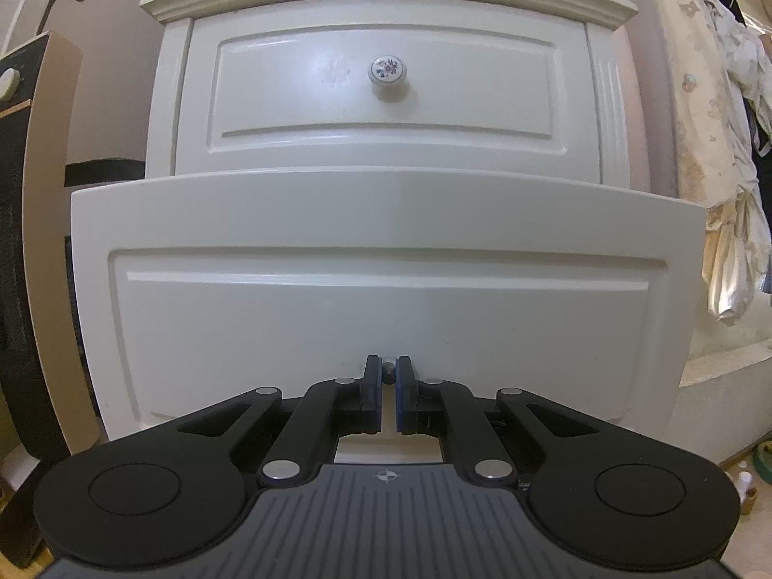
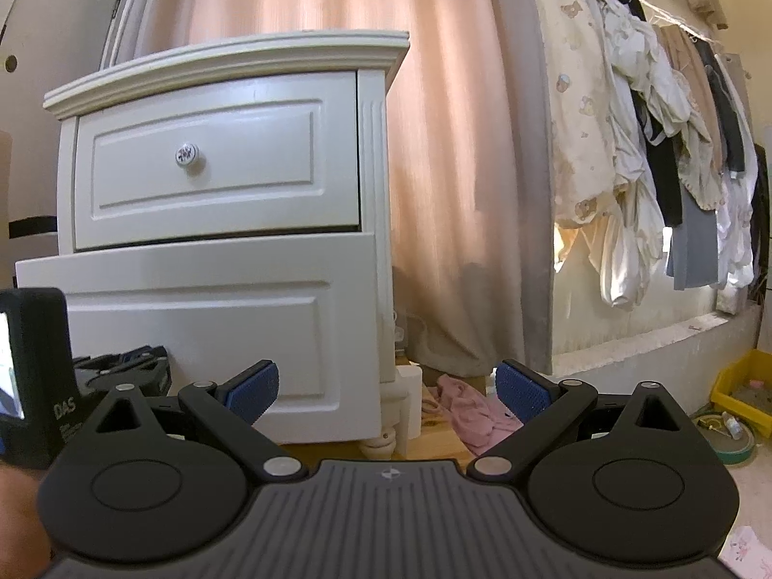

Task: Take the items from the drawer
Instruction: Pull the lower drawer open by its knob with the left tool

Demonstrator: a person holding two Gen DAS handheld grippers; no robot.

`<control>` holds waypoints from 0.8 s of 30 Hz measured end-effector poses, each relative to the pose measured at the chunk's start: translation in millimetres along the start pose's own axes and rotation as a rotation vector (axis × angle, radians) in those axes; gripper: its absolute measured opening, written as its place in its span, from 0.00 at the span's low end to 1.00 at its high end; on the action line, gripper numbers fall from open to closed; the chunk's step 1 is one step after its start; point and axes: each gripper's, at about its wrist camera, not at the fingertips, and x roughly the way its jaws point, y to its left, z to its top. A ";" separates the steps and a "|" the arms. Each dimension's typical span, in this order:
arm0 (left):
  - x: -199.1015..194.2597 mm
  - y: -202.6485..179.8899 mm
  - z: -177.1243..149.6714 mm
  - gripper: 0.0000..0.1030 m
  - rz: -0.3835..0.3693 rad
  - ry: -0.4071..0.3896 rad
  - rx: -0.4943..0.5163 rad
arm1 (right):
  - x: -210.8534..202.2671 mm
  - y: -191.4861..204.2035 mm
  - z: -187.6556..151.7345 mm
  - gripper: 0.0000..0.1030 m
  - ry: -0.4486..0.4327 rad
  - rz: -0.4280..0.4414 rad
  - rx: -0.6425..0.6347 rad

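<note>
At the lower drawer (image 1: 386, 289), partly out: left gripper (image 1: 388, 371) clamped on small metal knob stub (image 1: 388, 367); likely slippery, rigid. Right gripper (image 2: 386, 386) spread wide, empty.

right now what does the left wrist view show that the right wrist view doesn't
Only the left wrist view shows the left tool closed on the small metal knob stub of the pulled-out lower drawer.

Only the right wrist view shows the right tool open and empty, the pink cloth on the floor, the yellow bin and the nightstand's turned foot.

Both show the white nightstand, its shut upper drawer with a floral ceramic knob and the hanging clothes.
</note>
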 end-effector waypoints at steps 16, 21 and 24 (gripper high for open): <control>-31.3 -0.3 1.1 0.03 -0.022 0.025 0.006 | -7.6 -9.0 -1.7 1.00 -0.015 -0.011 0.008; -31.0 2.6 1.8 0.03 -0.025 0.025 0.015 | -7.3 -12.1 -1.2 1.00 -0.019 -0.015 0.011; -30.7 4.5 2.2 0.03 -0.028 0.024 0.023 | -6.1 -14.1 -2.0 1.00 -0.017 -0.017 0.014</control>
